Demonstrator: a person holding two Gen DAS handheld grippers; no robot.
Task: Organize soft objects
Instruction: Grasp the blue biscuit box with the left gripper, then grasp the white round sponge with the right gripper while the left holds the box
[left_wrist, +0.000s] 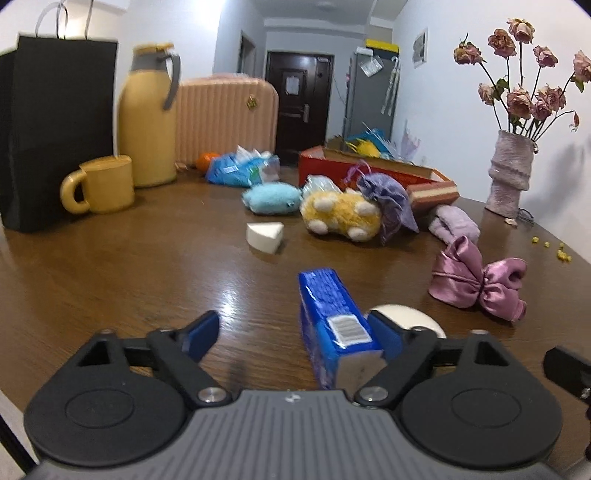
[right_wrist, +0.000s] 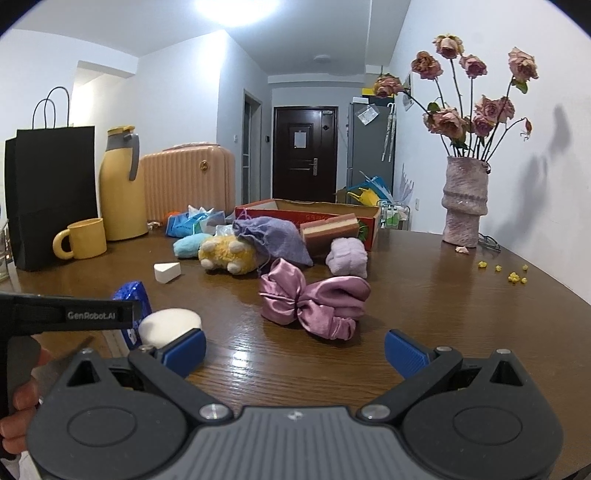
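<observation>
Left wrist view showed the left tool (left_wrist: 295, 334) low over the brown bench (left_wrist: 129, 266), its jaws parted around a blue tissue pack (left_wrist: 334, 328). The pack lay lengthwise between the pads, against the right-hand pad, while the left-hand pad stood clear of it, so nothing was gripped yet. A white round puff (left_wrist: 406, 314) sat just behind that right-hand pad.

The step in hand looked like the pick-up of the pack. The next move would call for squeezing both pads onto its sides, gently since the wrapper would give, then a lift toward the red cardboard box (left_wrist: 369, 162) at the back, probably the place for sorted things.

The right tool (right_wrist: 295, 350) hung released and empty, aimed slightly downward at a pink satin bow scrunchie (right_wrist: 314, 302) lying near ahead of it. Fingers (right_wrist: 22, 398) of the person's other hand showed at the left edge of the right wrist view, around the left tool's handle.

Further back lay a yellow plush (left_wrist: 340, 214), a light blue plush (left_wrist: 271, 197), a purple drawstring pouch (left_wrist: 388, 199), a lilac towel roll (left_wrist: 454, 223) and a white wedge sponge (left_wrist: 264, 236).
</observation>
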